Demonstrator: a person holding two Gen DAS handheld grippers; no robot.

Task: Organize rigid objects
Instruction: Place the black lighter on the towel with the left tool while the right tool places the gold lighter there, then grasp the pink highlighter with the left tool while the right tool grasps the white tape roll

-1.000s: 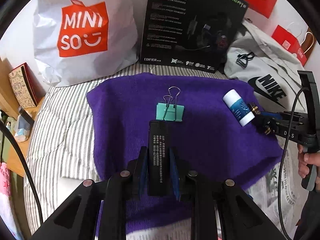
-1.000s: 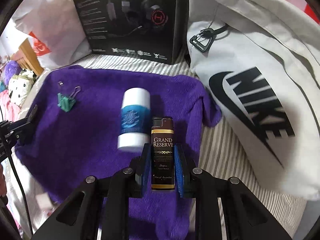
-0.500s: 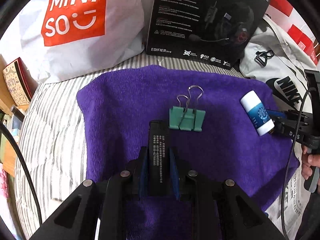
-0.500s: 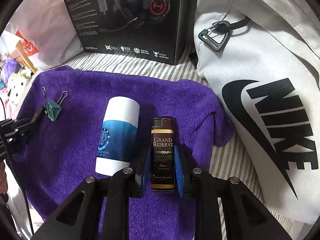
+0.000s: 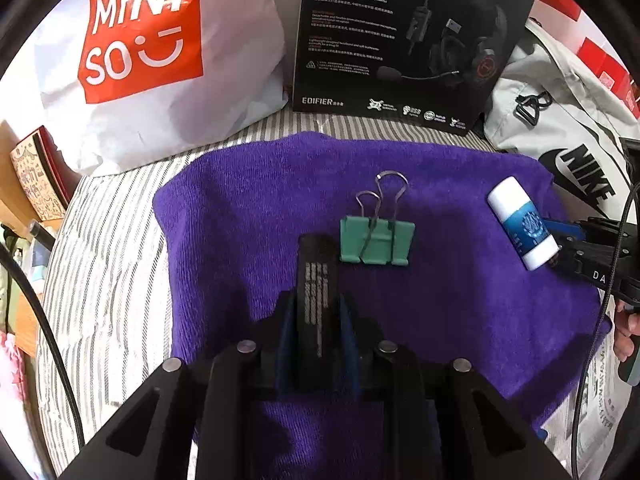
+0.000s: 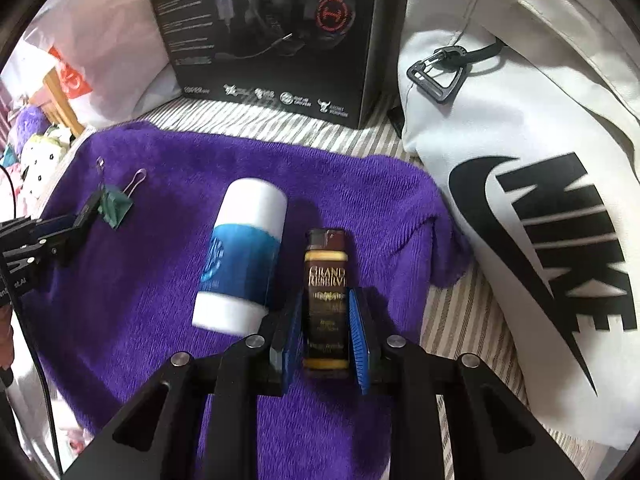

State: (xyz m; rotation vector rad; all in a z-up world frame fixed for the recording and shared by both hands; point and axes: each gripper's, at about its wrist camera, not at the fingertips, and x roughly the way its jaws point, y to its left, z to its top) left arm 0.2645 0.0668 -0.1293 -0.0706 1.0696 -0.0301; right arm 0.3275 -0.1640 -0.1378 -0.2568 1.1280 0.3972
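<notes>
Clamping a black bar (image 5: 316, 292), left gripper (image 5: 316, 312); right gripper (image 6: 325, 316) slackly brackets "Grand Reserve" lighter (image 6: 325, 300).

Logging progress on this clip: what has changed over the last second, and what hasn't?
Both claws advanced over the towel. The right claw has opened: gaps now show beside the lighter, which lies on the towel next to the tube. The left claw stays shut on the black bar, now close beside the clip. Tube and clip have not moved.
</notes>
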